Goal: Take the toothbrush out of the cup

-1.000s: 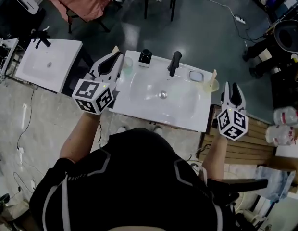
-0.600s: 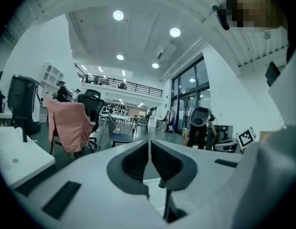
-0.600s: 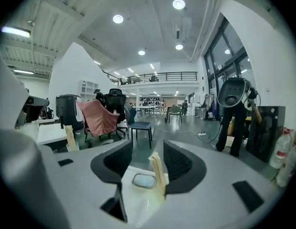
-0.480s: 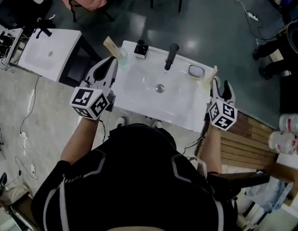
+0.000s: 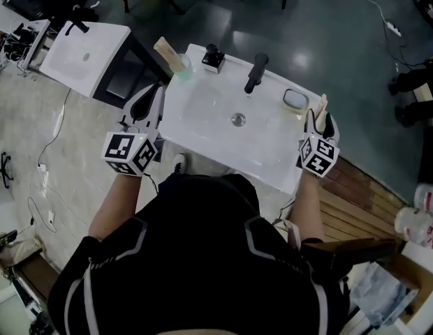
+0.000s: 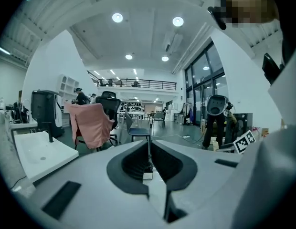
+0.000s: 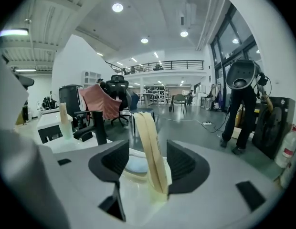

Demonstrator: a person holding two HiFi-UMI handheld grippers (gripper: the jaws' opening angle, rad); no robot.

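A cream toothbrush stands upright in a pale yellow cup at the right end of the white sink. My right gripper is open around it; its jaws have just been opening, and the toothbrush stands between them, nearer the right jaw. In the head view the right gripper hides most of the cup, and only the toothbrush tip shows. My left gripper hangs off the sink's left edge. In its own view the left gripper is shut with nothing in it.
A green cup with another cream toothbrush stands at the sink's far left corner. Along the back are a black soap bottle, a black tap and a soap dish. A second white sink stands to the left, wooden slats to the right.
Both grippers have come down towards the sink. The right one has moved in around the toothbrush and cup with its jaws spread wider. The left one stays shut.
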